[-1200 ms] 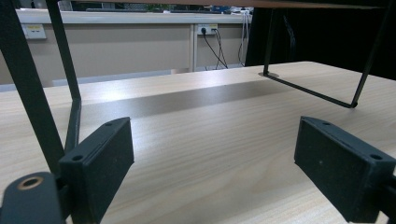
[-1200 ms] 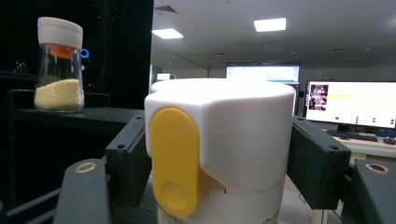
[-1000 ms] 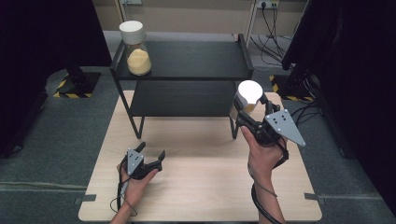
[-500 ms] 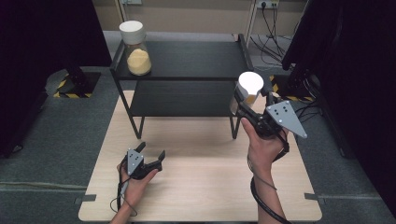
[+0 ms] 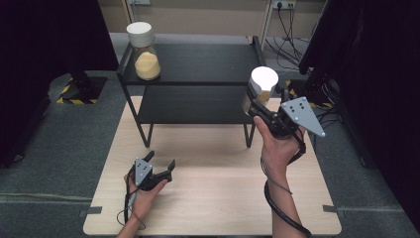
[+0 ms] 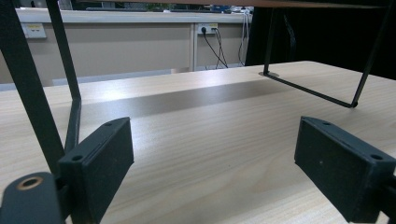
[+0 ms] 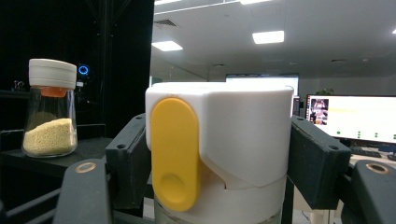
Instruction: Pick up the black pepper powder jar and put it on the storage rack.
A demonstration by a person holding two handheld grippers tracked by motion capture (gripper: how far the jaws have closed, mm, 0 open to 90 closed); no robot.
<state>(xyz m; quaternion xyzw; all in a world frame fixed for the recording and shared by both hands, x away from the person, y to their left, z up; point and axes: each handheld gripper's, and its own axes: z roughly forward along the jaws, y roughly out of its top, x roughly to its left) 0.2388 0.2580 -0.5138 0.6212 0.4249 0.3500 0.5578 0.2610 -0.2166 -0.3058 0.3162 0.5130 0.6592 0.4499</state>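
Note:
My right gripper (image 5: 256, 97) is shut on a jar with a white cap (image 5: 263, 78) and holds it upright in the air by the right end of the black shelf rack (image 5: 198, 62). In the right gripper view the black pads (image 7: 128, 161) press both sides of the cap (image 7: 233, 135), which has a yellow flip tab (image 7: 175, 154). A second jar (image 5: 143, 52), white-capped and part full of yellow grains, stands on the rack's top shelf at the left end; it appears as jar (image 7: 49, 114) in the right gripper view. My left gripper (image 5: 160, 159) rests open on the table, nothing between its pads (image 6: 100, 163).
The rack has a lower shelf (image 5: 193, 104) and thin black legs (image 6: 63, 79) standing on the light wooden table (image 5: 213, 198). Cables and wall sockets lie behind the rack. Dark screens stand at both sides, and grey floor surrounds the table.
The right gripper has risen with the jar, from the lower shelf's level to about the top shelf's right end. The left gripper has stayed where it was.

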